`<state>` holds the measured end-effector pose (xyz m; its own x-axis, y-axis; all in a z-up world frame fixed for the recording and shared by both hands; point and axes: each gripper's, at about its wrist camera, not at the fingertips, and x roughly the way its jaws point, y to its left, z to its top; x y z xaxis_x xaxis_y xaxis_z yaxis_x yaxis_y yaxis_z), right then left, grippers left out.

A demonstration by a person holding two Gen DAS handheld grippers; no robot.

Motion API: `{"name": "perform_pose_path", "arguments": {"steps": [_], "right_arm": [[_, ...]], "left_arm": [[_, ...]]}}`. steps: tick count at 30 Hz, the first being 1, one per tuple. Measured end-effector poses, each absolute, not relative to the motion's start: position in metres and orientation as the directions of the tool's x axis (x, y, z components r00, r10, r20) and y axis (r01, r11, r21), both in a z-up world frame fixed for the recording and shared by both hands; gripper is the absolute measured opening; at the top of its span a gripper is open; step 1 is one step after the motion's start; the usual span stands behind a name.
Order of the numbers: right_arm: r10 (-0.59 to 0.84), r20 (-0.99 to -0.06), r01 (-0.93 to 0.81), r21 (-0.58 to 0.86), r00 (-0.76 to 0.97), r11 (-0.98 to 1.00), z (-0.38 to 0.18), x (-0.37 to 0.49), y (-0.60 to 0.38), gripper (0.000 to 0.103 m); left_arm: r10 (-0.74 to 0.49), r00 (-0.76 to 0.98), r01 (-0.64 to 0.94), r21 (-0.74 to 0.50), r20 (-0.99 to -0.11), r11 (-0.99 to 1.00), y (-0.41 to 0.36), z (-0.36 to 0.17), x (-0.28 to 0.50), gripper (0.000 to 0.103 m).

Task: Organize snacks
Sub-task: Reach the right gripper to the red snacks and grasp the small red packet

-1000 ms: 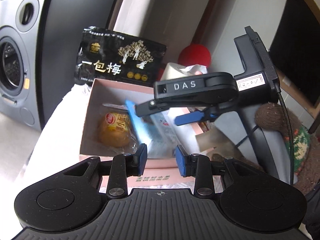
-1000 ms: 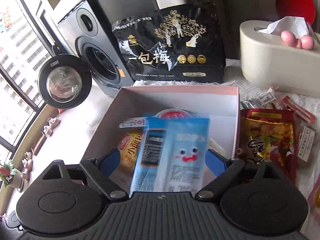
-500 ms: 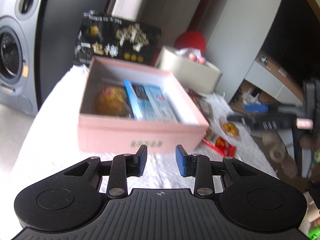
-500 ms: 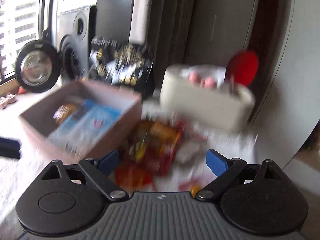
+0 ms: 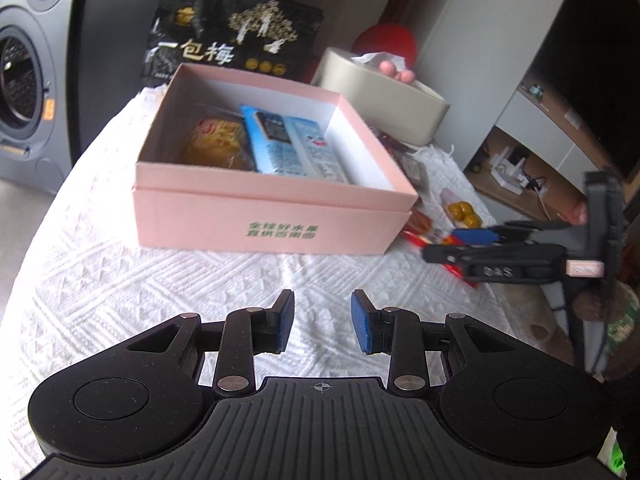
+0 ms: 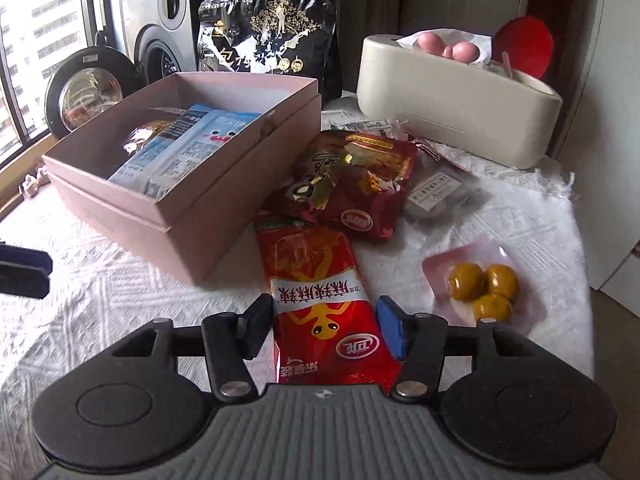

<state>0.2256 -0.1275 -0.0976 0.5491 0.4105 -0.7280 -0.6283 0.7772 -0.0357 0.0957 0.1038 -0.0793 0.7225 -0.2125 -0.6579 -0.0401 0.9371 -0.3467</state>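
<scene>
Snacks: two packets already lie in our pink cardboard box (image 6: 224,200); four wait outside. Right gripper (image 6: 324,332), closing, straddles the red foil packet (image 6: 320,300); left gripper (image 5: 322,326) idles narrowly open, empty.

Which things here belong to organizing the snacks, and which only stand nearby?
Belong to the job:
- pink cardboard box
- long red snack packet
- dark red foil pouch
- clear pack of yellow balls
- blue-white packet inside the box

Only nearby:
- beige tissue holder
- grey speaker
</scene>
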Motion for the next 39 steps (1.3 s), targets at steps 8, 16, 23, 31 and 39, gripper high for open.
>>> {"name": "perform_pose_path", "arguments": {"steps": [8, 16, 23, 31, 39], "right_arm": [[0.453, -0.748, -0.646, 0.043, 0.485, 0.762, -0.092, 0.15, -0.152, 0.055], [0.632, -0.683, -0.804, 0.11, 0.366, 0.584, -0.07, 0.122, -0.13, 0.067], [0.553, -0.597, -0.603, 0.141, 0.581, 0.785, -0.04, 0.246, -0.15, 0.081], [0.477, -0.652, -0.461, 0.212, 0.59, 0.861, -0.064, 0.396, -0.113, 0.081], [0.354, -0.707, -0.522, -0.026, 0.612, 0.853, -0.099, 0.442, -0.019, 0.047]], "left_arm": [[-0.256, 0.698, -0.045, -0.397, -0.669, 0.917, 0.105, -0.089, 0.091, 0.035], [-0.244, 0.712, -0.035, -0.381, -0.658, 0.924, 0.101, -0.08, 0.083, 0.035], [-0.237, 0.73, -0.016, -0.363, -0.641, 0.932, 0.102, -0.073, 0.106, 0.035], [-0.278, 0.702, 0.004, -0.387, -0.656, 0.922, 0.105, -0.087, 0.133, 0.035], [-0.299, 0.687, 0.002, -0.41, -0.662, 0.912, 0.113, -0.094, 0.137, 0.035]]}}
